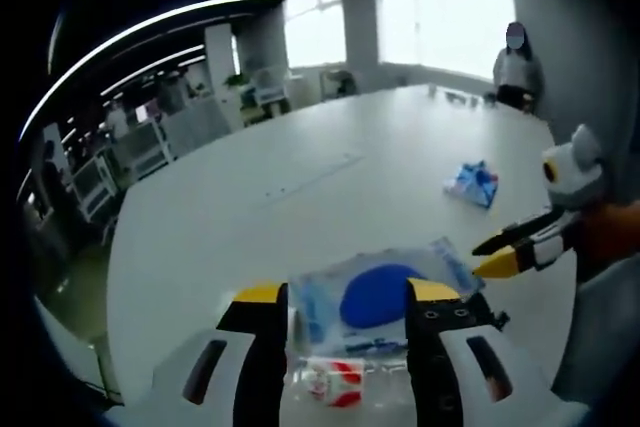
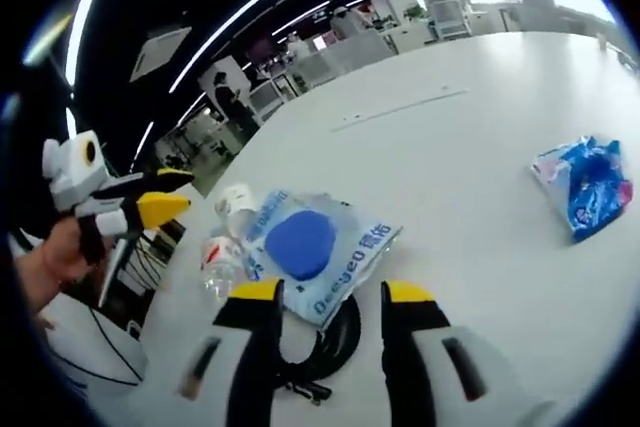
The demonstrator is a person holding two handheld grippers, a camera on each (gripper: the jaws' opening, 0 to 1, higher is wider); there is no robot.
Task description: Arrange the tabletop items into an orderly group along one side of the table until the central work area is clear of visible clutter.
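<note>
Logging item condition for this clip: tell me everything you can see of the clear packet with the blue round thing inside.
The clear packet is a flat, see-through plastic pouch, crinkled, with blue printed lettering along one edge and a blue round pad inside. It lies flat on the white table, just ahead of the right gripper, whose jaws stand apart. One edge overlaps a black cable; a plastic bottle lies against its far side.

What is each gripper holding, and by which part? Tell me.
Nothing is held. The left gripper stands open over the clear packet with the blue disc, and the right gripper stands open near that packet's edge, not closed on it.
</note>
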